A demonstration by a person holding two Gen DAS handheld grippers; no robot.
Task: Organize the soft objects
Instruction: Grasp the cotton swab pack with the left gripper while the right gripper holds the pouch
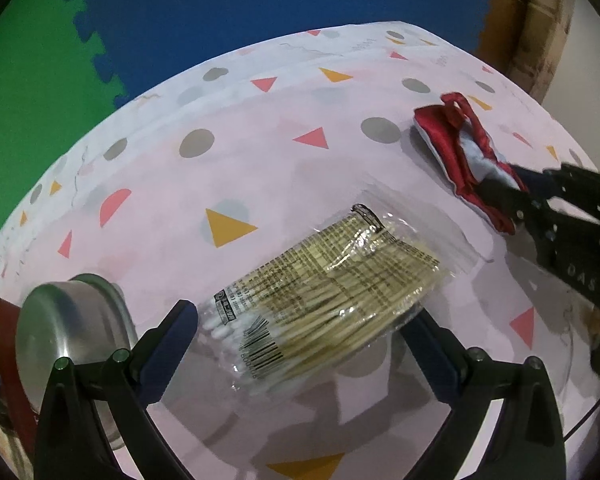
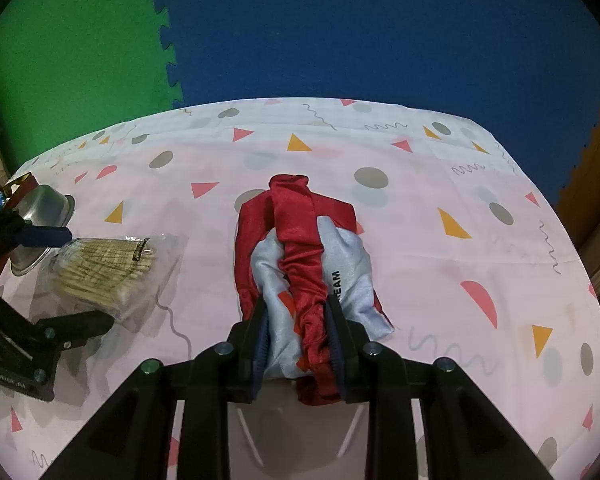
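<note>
The right gripper (image 2: pixel 299 330) pinches the near end of the red and pale-blue pouch (image 2: pixel 300 248), which lies on the patterned tablecloth (image 2: pixel 440 240) toward the middle of the tabletop, its far end pointing at the back edge. The left gripper (image 1: pixel 304 344) has its fingers spread either side of the swab packet (image 1: pixel 324 284), not pressing it. A steel bowl (image 1: pixel 72 324) sits by the left edge

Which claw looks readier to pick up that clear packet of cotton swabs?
Probably the left claw: it is open with the packet of cotton swabs between its fingers. The right claw is shut on the red and grey cloth.
</note>
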